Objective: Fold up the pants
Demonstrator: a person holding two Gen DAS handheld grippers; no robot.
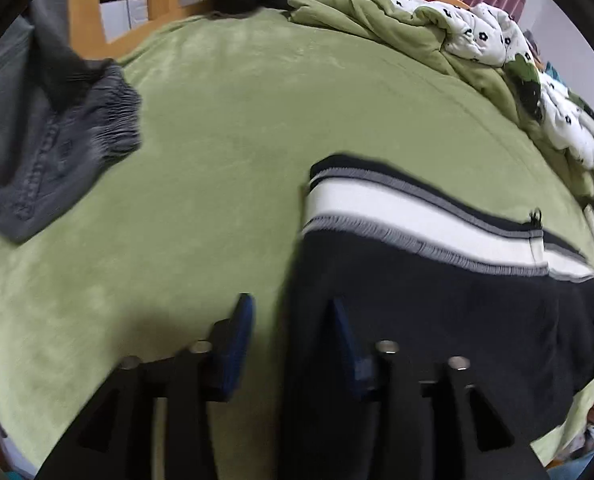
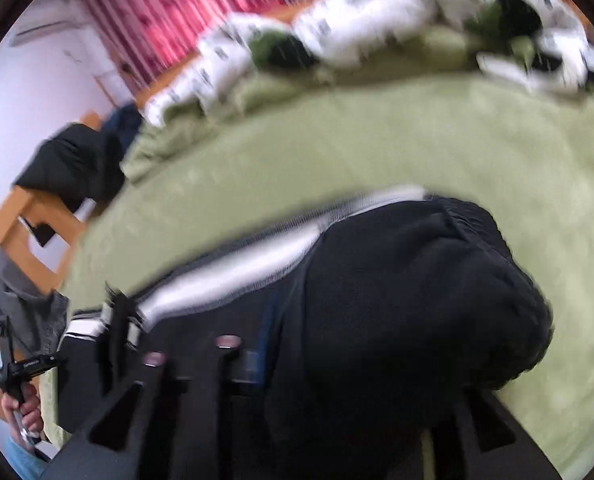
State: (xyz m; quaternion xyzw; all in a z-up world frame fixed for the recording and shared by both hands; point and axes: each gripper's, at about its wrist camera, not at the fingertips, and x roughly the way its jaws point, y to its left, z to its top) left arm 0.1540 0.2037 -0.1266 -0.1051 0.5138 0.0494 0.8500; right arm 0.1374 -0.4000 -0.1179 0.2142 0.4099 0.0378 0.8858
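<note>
The left gripper point(image 1: 293, 320) sits low centre, jaws apart. The right gripper point(image 2: 337, 360) is hidden by cloth.

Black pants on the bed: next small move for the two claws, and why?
Probably close the left claw on the near edge of the black pants. Its fingers stand open, one over the green blanket, the other over the fabric. The right claw is buried under a bunched heap of the pants, so its grip cannot be judged.

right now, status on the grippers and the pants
Left gripper open, one finger over the black pants, gripping nothing. Right gripper buried under bunched pants cloth, grip unclear. Pants lie on the green bed cover. Grey garment off to the left, clear of them.
</note>
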